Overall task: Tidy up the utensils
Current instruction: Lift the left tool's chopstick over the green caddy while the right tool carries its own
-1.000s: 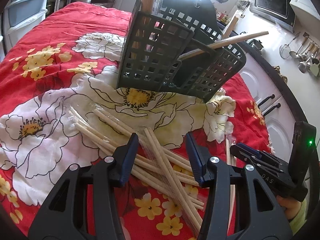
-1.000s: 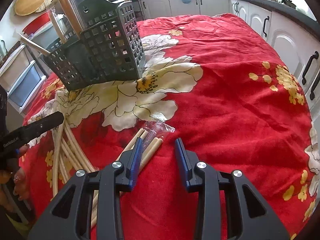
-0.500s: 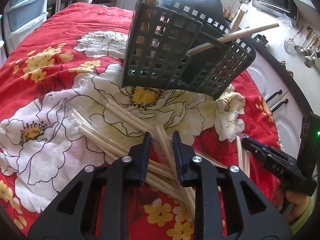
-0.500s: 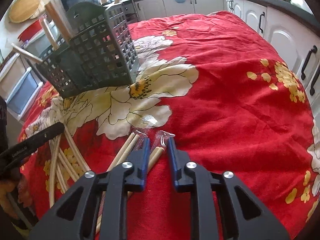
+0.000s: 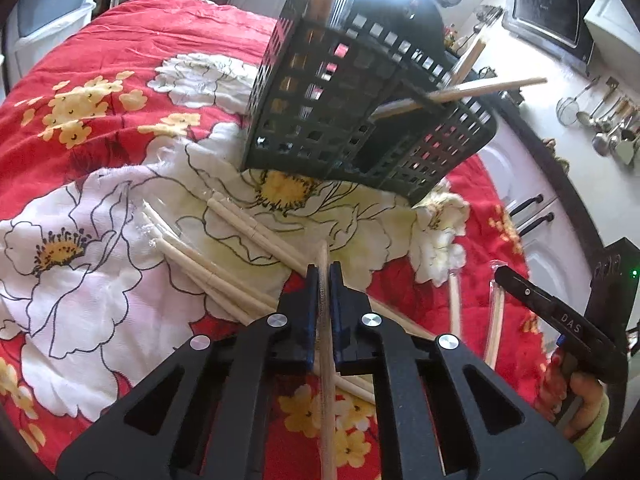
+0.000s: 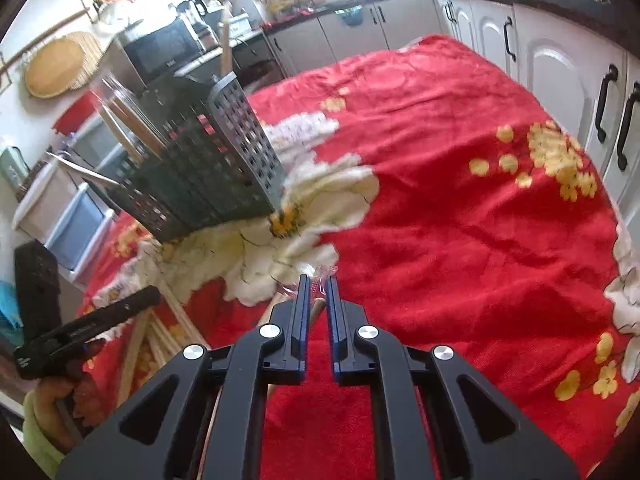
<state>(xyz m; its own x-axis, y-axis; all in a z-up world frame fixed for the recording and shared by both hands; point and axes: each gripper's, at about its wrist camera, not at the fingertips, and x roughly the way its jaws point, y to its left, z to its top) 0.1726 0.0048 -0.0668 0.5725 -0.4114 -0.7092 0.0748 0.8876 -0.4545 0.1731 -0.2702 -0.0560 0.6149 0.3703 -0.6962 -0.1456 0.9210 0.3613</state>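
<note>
Item: our left claw [image 5: 323, 276] clamps one chopstick [image 5: 322, 256] lengthwise; right claw [image 6: 316, 286], just closing, pinches a wrapped pair [image 6: 316, 306]; basket [image 5: 352, 120] stands ahead.

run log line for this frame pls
left gripper: closed on wrapped chopsticks | right gripper: just closed on wrapped pair | caddy: upright on red cloth | loose chopsticks: on cloth

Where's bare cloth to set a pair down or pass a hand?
Free: red cloth between the basket and the white cabinets. Crowded: loose chopsticks in front of the basket, where both grippers work.
</note>
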